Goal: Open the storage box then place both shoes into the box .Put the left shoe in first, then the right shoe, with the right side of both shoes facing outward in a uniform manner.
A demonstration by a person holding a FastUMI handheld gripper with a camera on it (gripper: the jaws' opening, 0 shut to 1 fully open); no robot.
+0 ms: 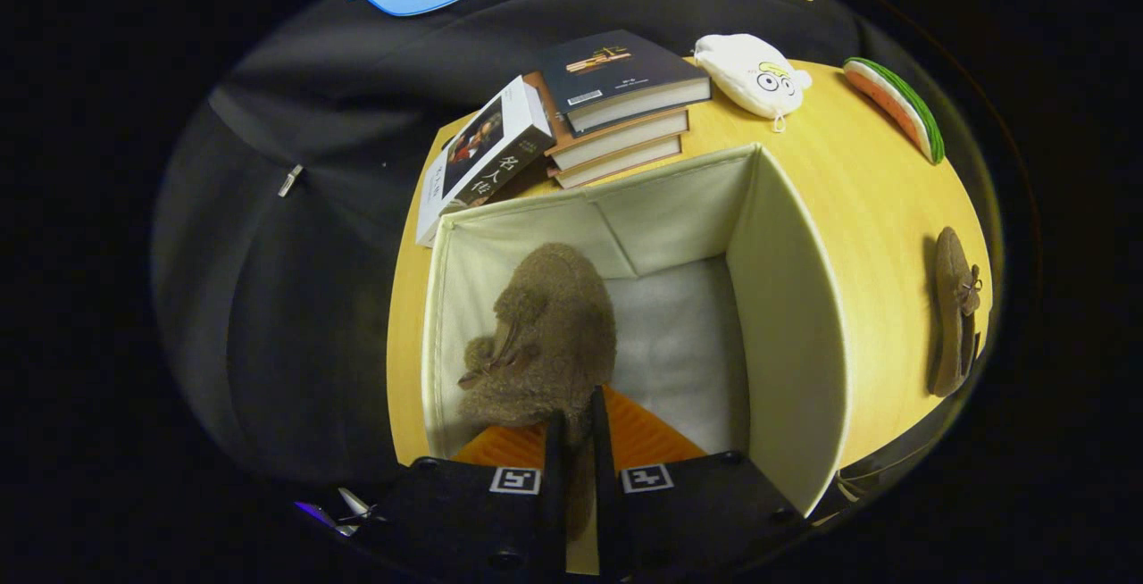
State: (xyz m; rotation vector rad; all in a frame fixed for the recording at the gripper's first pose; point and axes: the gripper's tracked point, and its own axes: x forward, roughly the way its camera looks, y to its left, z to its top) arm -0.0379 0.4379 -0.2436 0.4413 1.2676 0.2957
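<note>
Storage box [786, 298] standing open on bench [875, 200]. One shoe [545, 334] inside box, toward its left wall, just ahead of tongs [574, 441]; tongs closed on its near end, both fingers pressing. Second shoe [954, 312] lying on bench right of box, well apart from it. Stack of books [616, 111] behind box, with one book [482, 155] leaning at stack's left. Plush pouch [752, 75] right of stack; slice-shaped item [897, 106] farther right, near bench edge.

Brown fuzzy shoe [545, 334] — cream storage box [786, 316] — yellow wood-grain table [884, 209].
</note>
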